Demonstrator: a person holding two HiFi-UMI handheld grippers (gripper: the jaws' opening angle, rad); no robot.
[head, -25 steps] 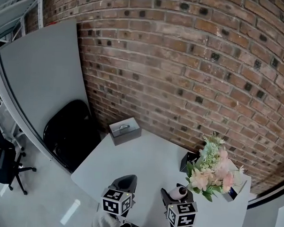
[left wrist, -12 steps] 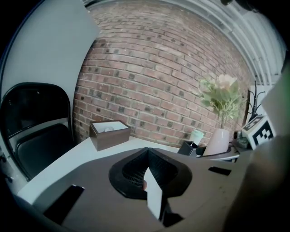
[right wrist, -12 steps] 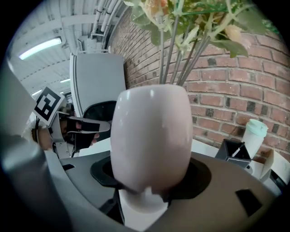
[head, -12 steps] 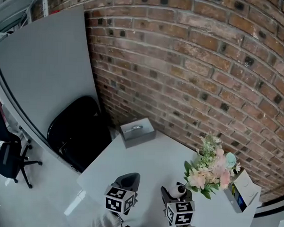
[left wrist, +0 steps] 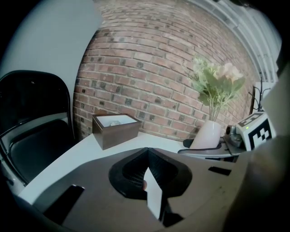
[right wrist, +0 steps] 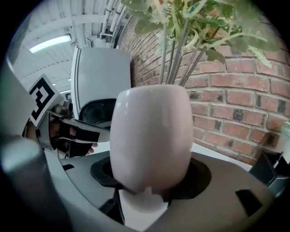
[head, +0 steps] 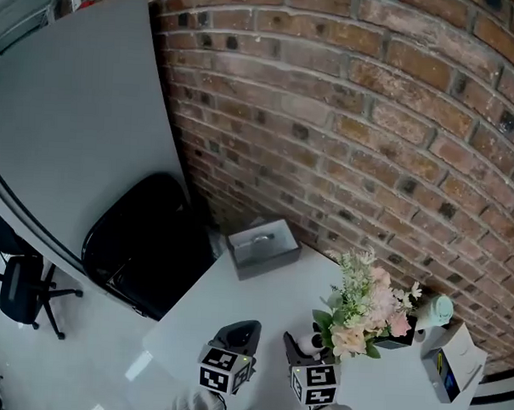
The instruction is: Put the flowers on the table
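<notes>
since my right gripper point(head: 302, 351) clamps the vase point(right wrist: 149, 131) of flowers point(head: 361, 298) upright, the table point(head: 236, 305) lies straight below it; left gripper point(left wrist: 147, 171) closed, empty.

I'm looking at what reads as an office — brick wall point(head: 371, 120), grey partition panel point(head: 74, 107), a wheeled desk chair point(head: 19, 291), a white surface point(head: 235, 318).

No legible text, brand or number. Square black-and-white marker patterns only on left cube point(head: 225, 370) and right cube point(head: 314, 385). Print on white box point(head: 450, 374) too small to read.
</notes>
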